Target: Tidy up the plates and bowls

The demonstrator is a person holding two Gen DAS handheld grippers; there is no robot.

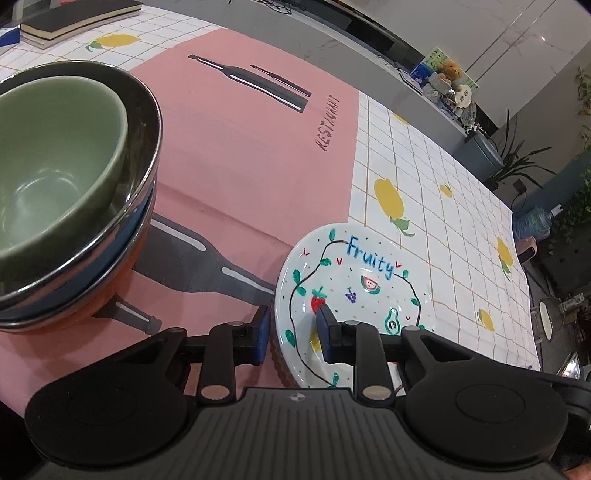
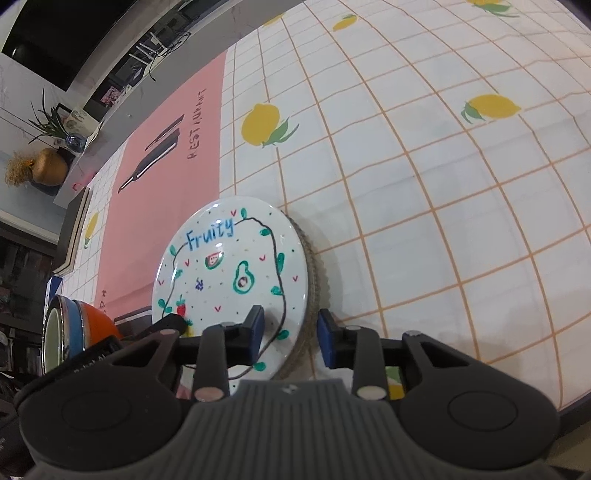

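Observation:
A white plate [image 1: 362,266] painted with fruit and the word "Fruity" lies on a brown scalloped plate [image 2: 314,280] on the table. My left gripper [image 1: 293,332] is open astride the white plate's left rim, one finger on the pink mat and one over the plate by the strawberry. My right gripper [image 2: 291,332] is open astride the plate [image 2: 229,266] at its right rim, one finger over it and one outside. Neither pair of pads presses the rim. To the left stands a stack of bowls [image 2: 74,325] with a green bowl [image 1: 55,166] nested in a steel bowl [image 1: 144,122] on top.
The stack stands on a pink placemat [image 1: 240,147] over a lemon-print tablecloth [image 2: 443,184]. Books [image 1: 74,18] lie at the table's far corner. A grey counter [image 1: 424,96] with small items runs behind the table. The table's edge [image 2: 576,402] is near my right gripper.

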